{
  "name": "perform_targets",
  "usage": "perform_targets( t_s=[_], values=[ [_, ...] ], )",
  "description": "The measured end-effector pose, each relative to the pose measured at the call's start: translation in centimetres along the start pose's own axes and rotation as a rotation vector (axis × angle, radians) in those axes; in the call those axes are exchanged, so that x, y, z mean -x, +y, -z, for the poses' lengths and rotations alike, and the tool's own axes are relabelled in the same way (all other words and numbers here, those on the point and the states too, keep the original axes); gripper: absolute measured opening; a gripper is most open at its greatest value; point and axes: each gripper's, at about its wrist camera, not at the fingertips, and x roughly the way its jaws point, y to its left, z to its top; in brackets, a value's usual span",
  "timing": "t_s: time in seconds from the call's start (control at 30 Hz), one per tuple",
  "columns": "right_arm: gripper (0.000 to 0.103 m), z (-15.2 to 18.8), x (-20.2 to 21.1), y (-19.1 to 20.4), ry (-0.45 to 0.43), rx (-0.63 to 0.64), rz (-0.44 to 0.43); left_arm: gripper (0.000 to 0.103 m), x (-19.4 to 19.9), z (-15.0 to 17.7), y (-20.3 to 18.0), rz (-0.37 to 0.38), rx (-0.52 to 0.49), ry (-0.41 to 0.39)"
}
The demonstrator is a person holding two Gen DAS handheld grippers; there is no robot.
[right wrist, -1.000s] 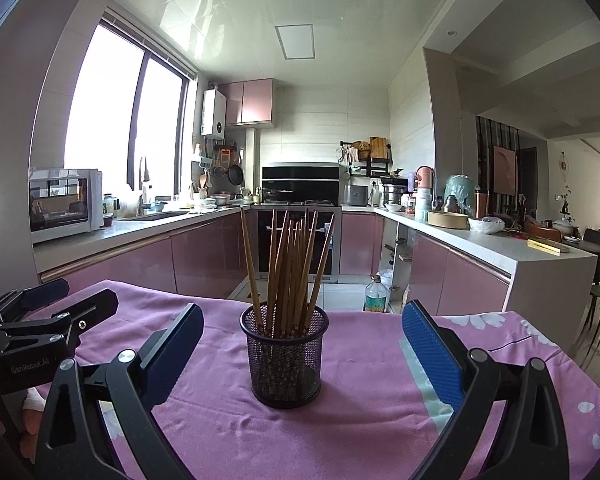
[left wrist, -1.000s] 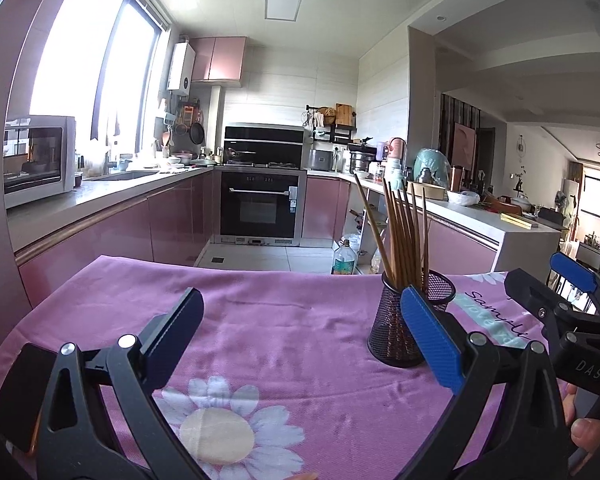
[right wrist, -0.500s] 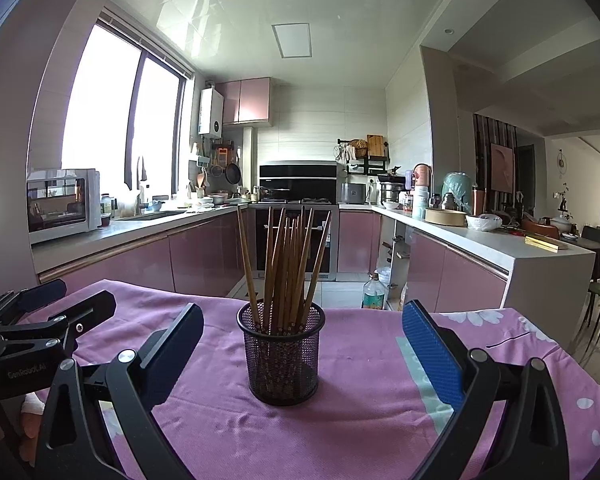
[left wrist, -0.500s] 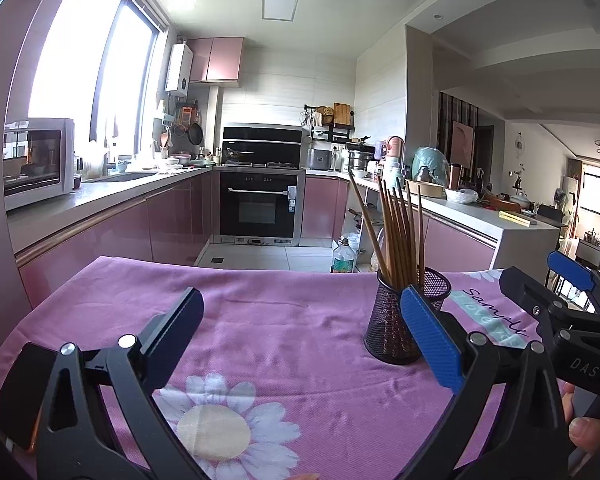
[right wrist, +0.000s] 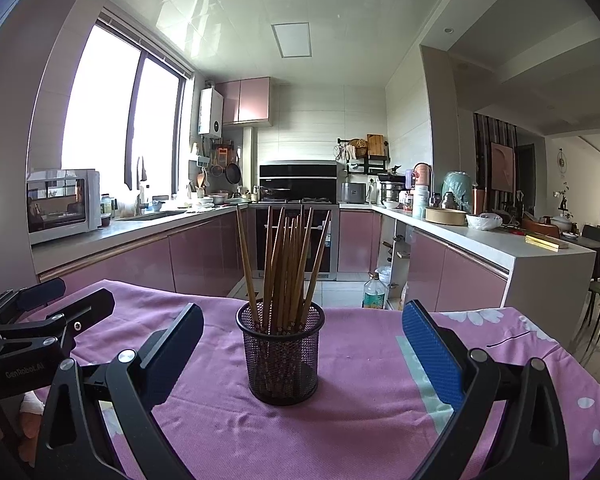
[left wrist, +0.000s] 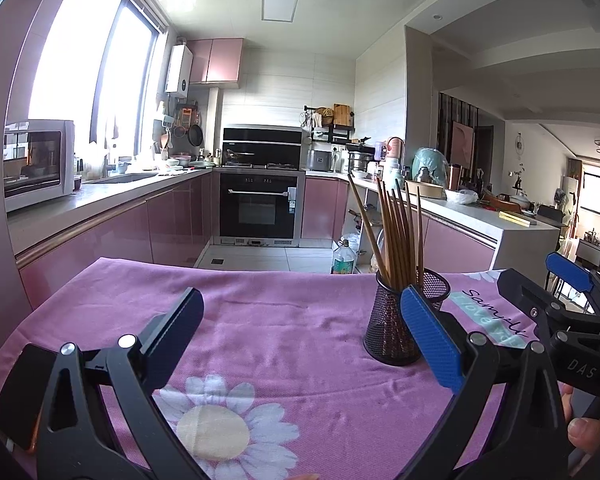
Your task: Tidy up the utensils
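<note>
A black mesh cup (right wrist: 282,354) stands upright on the pink tablecloth, holding several brown wooden chopsticks (right wrist: 286,264) that fan out above its rim. My right gripper (right wrist: 302,340) is open, and the cup sits just beyond and between its fingers without touching them. My left gripper (left wrist: 300,324) is open with nothing in it, and the mesh cup (left wrist: 392,320) stands ahead to its right, partly behind the blue pad (left wrist: 430,340). Each gripper shows at the edge of the other's view.
The table wears a pink cloth with daisy prints (left wrist: 216,432). Beyond its far edge lies a kitchen with pink cabinets, an oven (left wrist: 260,210), a microwave (left wrist: 36,162) on the left counter and a cluttered counter (right wrist: 480,232) on the right.
Both views have drifted slightly. The cup sits a little further left and lower in each view than a second ago. Both grippers stay open.
</note>
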Motion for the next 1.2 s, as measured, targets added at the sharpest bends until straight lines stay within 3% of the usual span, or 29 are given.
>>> perform_targets(
  t_s=[1.2],
  values=[
    [0.096, -0.12, -0.19, -0.23, 0.0, -0.009, -0.002, 0.097, 0.0, 0.01, -0.1, 0.003, 0.0, -0.001]
  ],
)
